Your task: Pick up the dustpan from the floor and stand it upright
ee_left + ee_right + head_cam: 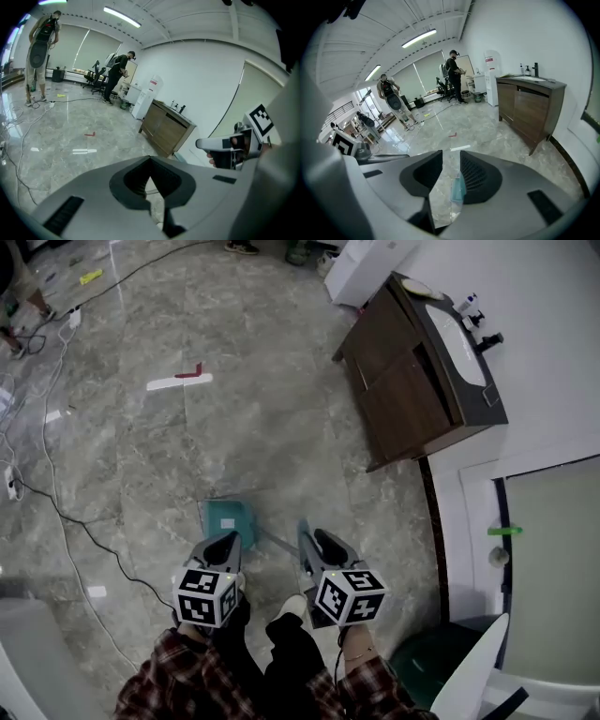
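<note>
The teal dustpan [228,517] rests on the grey stone floor just ahead of me. Its thin rod [277,543] rises toward my right gripper [314,538]. That gripper is shut on the teal handle [304,549]. In the right gripper view the handle [458,187] stands between the jaws of the right gripper [451,159], against the right-hand one. My left gripper [228,540] hangs over the pan's near edge. In its own view the left gripper [150,161] has its tips together and no teal between them. The right gripper [225,145] also shows at that view's right.
A brown vanity cabinet [422,371] with a sink stands at the right wall. Cables [56,502] trail along the floor at left. White and red strips [178,381] lie farther out. A dark bin [431,662] is at my right. Two people [453,75] [391,101] stand far off.
</note>
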A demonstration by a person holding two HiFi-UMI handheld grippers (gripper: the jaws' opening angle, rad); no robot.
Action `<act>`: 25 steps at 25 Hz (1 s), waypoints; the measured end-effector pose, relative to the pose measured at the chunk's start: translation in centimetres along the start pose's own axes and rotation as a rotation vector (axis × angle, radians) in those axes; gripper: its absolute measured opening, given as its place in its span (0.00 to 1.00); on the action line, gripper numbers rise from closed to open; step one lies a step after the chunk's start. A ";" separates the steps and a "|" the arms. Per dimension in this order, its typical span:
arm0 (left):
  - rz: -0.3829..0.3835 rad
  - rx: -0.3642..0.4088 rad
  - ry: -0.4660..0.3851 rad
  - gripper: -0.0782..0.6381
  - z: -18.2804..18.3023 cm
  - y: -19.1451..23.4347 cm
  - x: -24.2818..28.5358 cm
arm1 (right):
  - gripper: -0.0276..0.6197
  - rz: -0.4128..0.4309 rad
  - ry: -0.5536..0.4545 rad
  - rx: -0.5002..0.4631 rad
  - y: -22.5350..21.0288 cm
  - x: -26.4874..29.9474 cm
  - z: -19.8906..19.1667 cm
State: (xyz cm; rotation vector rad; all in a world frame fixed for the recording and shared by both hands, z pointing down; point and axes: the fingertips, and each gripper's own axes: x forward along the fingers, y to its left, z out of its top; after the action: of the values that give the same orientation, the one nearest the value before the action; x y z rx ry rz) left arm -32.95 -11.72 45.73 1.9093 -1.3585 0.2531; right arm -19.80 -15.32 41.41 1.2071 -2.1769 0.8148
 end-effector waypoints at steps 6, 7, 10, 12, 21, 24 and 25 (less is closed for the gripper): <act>-0.062 0.106 -0.075 0.11 7.4 -4.0 -2.7 | 0.23 0.119 -0.082 -0.167 5.5 -3.1 5.3; -0.071 0.108 -0.082 0.11 8.1 -5.1 -3.6 | 0.23 0.127 -0.100 -0.181 6.1 -4.3 6.0; -0.101 0.111 -0.094 0.11 8.7 -9.4 -6.5 | 0.23 0.138 -0.157 -0.165 7.5 -9.3 7.5; -0.122 0.146 -0.120 0.11 9.8 -11.7 -7.8 | 0.23 0.152 -0.231 -0.157 8.7 -11.8 9.0; -0.158 0.277 -0.293 0.11 14.9 -16.4 -13.2 | 0.08 0.126 -0.478 -0.218 10.5 -17.5 12.0; -0.164 0.315 -0.314 0.11 15.6 -17.4 -13.4 | 0.06 0.115 -0.541 -0.180 9.6 -18.4 12.7; -0.166 0.323 -0.311 0.11 15.5 -17.7 -13.3 | 0.06 0.118 -0.548 -0.168 9.4 -18.6 12.7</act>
State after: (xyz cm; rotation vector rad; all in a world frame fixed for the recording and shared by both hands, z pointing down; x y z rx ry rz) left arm -27.03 -10.14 19.36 2.3974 -1.4118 0.0987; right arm -21.09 -10.01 17.67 1.3381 -2.7089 0.3537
